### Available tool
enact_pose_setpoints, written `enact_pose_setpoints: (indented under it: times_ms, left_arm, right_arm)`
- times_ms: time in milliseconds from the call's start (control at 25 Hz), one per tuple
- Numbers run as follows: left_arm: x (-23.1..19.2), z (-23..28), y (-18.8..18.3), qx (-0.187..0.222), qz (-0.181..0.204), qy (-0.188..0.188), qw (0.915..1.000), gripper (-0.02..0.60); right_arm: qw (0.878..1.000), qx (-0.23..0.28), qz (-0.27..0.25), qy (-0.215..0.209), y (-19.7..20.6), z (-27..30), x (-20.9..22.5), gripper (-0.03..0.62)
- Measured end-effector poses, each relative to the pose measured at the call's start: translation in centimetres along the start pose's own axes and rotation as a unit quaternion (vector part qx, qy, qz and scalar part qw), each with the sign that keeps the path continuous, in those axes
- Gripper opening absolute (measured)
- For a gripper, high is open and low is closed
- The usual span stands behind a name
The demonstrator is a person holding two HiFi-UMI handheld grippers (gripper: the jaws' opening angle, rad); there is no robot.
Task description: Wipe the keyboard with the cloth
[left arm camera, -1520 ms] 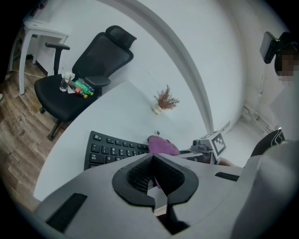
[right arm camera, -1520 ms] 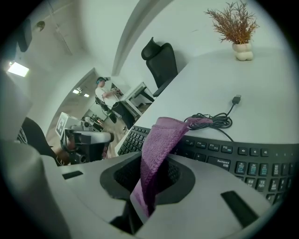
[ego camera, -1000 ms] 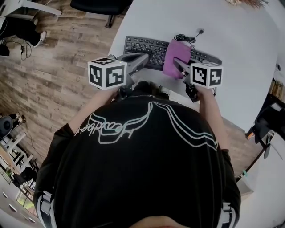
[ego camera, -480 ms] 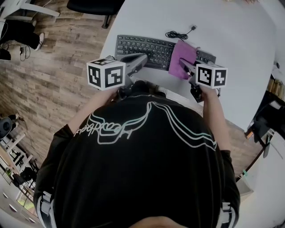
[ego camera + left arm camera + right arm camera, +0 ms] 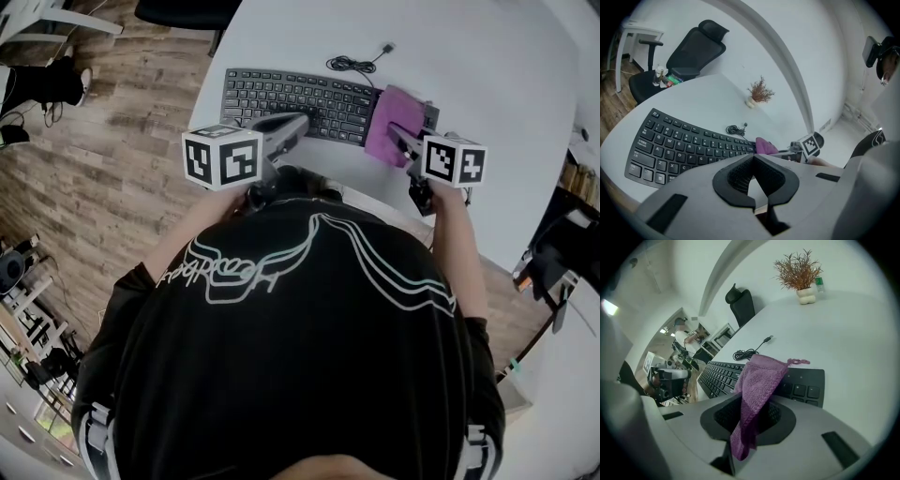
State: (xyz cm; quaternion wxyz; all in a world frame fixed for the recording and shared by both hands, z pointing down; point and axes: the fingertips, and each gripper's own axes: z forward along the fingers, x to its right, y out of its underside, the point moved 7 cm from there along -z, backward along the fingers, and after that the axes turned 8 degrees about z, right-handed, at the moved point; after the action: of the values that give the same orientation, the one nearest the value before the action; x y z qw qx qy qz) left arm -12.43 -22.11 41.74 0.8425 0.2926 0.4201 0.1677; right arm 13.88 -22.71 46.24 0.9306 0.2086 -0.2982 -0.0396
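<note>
Since a second ago: right gripper [image 5: 398, 141] and cloth [image 5: 394, 122] have slid to the right along the keyboard [image 5: 281, 94], from right of its middle to near its right end. Left gripper [image 5: 291, 124] has barely shifted.

Right gripper: jaws clenched on the purple cloth, one fold pinched between the pads. The rest drapes forward out of the jaws onto the black keys. A few keys show just past the cloth on the gripper's right; the long run of keys lies to its left.

Left gripper: jaws together, nothing between them. It is held at the near edge of the keyboard, well to the left of the right gripper. Contact with the keys cannot be told. Most keys lie ahead and to its left.

Beyond the keyboard, ahead of both grippers: coiled black cable [image 5: 356, 64] on the white table [image 5: 487, 66]. Farther ahead of the right gripper: small dried plant [image 5: 799, 270] in a pale pot. Far left of the left gripper: black office chair [image 5: 693, 47], off the table edge.
</note>
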Motion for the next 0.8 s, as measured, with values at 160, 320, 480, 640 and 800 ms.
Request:
enact_pose_setpoints:
  times_ms: [160, 320, 480, 640, 800]
  left_arm:
    - [1.4, 1.3, 0.3, 0.002, -0.001, -0.004, 1.0000, 0.005]
    - [2.6, 2.6, 1.0, 0.005, -0.003, -0.009, 0.9999, 0.005]
    - [3.6, 3.8, 1.4, 0.013, -0.013, -0.010, 0.9998, 0.006]
    - [4.8, 4.8, 1.6, 0.020, -0.016, -0.014, 0.9996, 0.005]
    - [5.8, 5.2, 1.8, 0.030, -0.016, -0.026, 0.9991, 0.005]
  right_arm:
    - [1.000, 0.003, -0.004, -0.001, 0.0, -1.3, 1.5, 0.060]
    - [1.000, 0.001, 0.000, -0.008, 0.6, -2.3, 3.2, 0.060]
    - [1.000, 0.001, -0.009, -0.009, 0.6, -3.1, 4.8, 0.060]
    - [1.000, 0.003, -0.004, -0.014, 0.9, -4.3, 6.3, 0.060]
    - [1.000, 0.005, -0.005, -0.022, 1.1, -5.0, 7.6, 0.060]
